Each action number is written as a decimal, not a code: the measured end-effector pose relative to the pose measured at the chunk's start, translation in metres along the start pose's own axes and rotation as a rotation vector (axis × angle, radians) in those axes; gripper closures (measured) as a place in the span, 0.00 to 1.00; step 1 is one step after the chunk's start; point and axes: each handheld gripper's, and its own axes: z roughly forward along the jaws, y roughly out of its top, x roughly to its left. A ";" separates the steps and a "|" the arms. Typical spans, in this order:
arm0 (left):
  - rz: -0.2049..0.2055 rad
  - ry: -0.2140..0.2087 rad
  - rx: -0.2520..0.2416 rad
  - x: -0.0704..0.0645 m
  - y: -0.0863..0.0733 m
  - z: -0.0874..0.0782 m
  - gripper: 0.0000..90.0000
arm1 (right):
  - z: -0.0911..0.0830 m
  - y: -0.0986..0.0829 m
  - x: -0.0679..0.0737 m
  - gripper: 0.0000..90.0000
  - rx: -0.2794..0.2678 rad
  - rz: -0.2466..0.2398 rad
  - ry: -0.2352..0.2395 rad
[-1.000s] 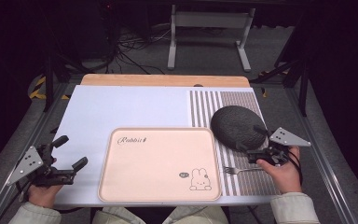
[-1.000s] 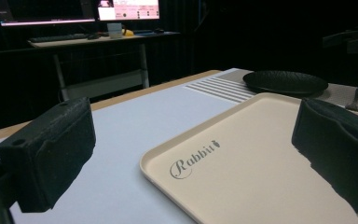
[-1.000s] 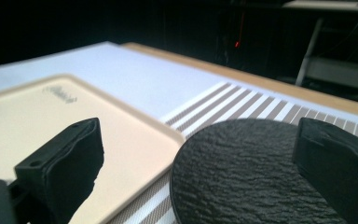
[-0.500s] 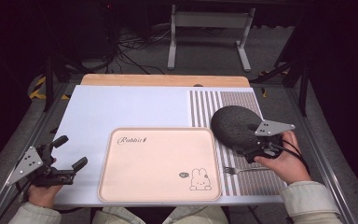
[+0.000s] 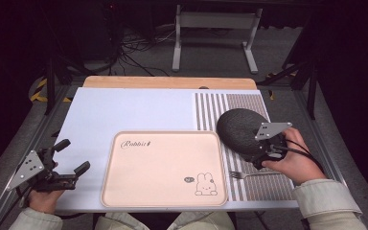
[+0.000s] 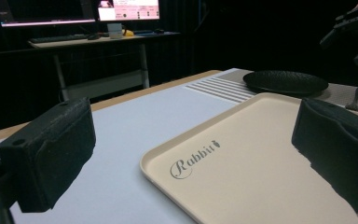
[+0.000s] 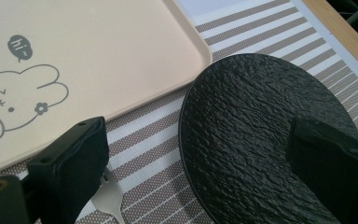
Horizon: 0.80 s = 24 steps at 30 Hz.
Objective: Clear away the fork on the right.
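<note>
A: We log the right gripper at the near edge of the black plate, jaws spread wide with nothing between them. In the right gripper view one jaw stands over the plate's textured face, the other over the striped mat, with the plate's rim running between them.

B: And the plate itself?

A: It sits flat on the striped mat, just right of the beige tray. The fork lies near the plate's front edge, long axis running left to right, tines toward the tray.

B: Left side?

A: We see the left gripper well apart, at the table's left front, jaws also wide and empty, facing the tray. We judge the right hand far nearer the plate.
</note>
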 end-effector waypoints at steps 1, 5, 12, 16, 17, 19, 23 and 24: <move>0.000 -0.001 0.002 0.000 0.000 0.000 0.00 | 0.000 0.001 0.001 0.07 0.011 -0.002 0.005; 0.000 -0.001 0.000 0.000 0.000 0.000 0.00 | 0.001 0.001 0.002 0.07 0.047 -0.018 0.026; 0.000 -0.001 0.000 0.000 0.000 0.000 0.00 | 0.003 0.002 0.003 0.07 0.102 -0.047 0.051; 0.000 -0.001 0.001 0.000 0.000 0.000 0.00 | 0.006 0.002 0.004 0.08 0.133 -0.060 0.076; 0.001 0.000 -0.001 0.000 0.000 0.000 0.00 | 0.007 0.001 0.005 0.08 0.146 -0.066 0.087; 0.000 0.000 -0.002 0.000 0.000 0.000 0.00 | 0.008 0.000 0.006 0.08 0.162 -0.072 0.093; 0.001 0.000 -0.002 0.000 0.000 0.000 0.00 | 0.012 -0.001 0.007 0.08 0.190 -0.081 0.107; 0.001 -0.001 0.000 0.000 0.000 0.000 0.00 | 0.012 -0.002 0.007 0.08 0.200 -0.082 0.112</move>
